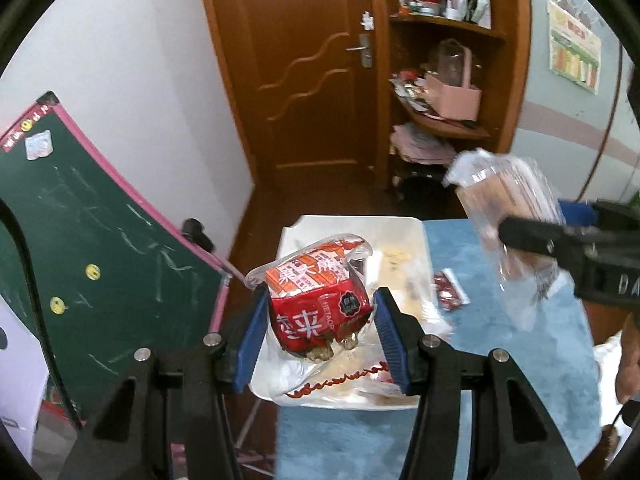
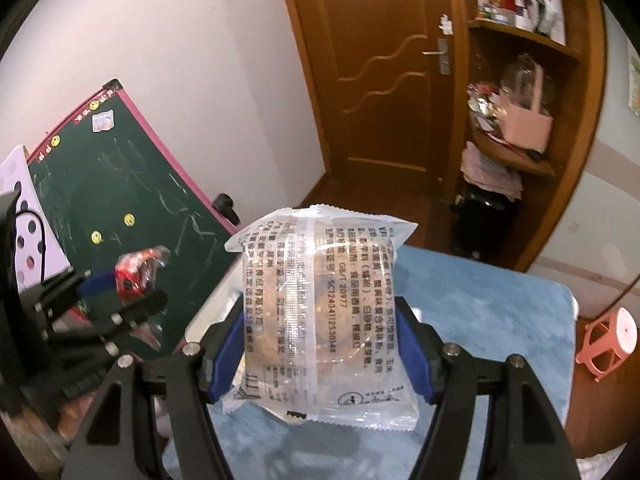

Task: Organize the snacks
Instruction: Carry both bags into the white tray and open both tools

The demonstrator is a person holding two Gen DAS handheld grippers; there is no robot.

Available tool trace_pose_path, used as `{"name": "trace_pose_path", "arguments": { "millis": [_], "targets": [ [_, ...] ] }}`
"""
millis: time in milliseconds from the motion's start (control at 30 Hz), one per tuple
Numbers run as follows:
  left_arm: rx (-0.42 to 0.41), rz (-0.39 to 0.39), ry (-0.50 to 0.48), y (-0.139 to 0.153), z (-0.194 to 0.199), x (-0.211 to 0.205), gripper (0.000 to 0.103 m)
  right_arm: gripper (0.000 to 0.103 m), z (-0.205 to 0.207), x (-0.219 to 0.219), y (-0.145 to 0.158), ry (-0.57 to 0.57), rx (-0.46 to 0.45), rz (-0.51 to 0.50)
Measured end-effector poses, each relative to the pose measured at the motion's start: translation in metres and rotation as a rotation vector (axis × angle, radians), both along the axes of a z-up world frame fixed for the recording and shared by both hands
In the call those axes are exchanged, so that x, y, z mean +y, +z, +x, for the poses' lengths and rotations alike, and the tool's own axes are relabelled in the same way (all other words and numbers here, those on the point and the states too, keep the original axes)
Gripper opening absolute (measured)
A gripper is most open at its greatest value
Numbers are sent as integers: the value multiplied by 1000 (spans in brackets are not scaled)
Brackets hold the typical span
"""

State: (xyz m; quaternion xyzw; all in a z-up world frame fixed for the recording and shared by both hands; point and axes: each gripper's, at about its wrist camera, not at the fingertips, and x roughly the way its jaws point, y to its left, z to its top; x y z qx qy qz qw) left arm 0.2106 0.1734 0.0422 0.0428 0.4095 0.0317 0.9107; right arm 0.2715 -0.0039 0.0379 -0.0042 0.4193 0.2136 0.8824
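Left tool (image 1: 320, 312) is gripping a red snack packet (image 1: 316, 300) above the white tray (image 1: 352, 228); right tool (image 2: 320, 344) is clamping a clear pastry packet (image 2: 320, 316) over the blue surface (image 2: 488, 312). Risk: slick film is likely slipping free, or the pastry is getting crushed under pressure.

A blue fuzzy tabletop (image 1: 500, 332) carries a white tray (image 1: 416, 232) beneath the left jaws and a small red packet (image 1: 451, 290) to their right.
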Motion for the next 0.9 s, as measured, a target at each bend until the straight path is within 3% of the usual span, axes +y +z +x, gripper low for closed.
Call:
{"name": "trace_pose_path", "arguments": {
  "millis": [267,633,833,900],
  "targets": [
    [58,-19,5,-44,37,16,51,70,55,60,-22,-33,21,-20],
    [125,-93,14,-100,85,27,52,73,123,97,-80,-64,120,-90],
    [127,-99,14,-121,104,23,60,73,146,100,-115,-65,235,-60],
    [140,-117,16,-127,108,24,67,73,149,99,-126,-58,271,-56]
  ]
}}
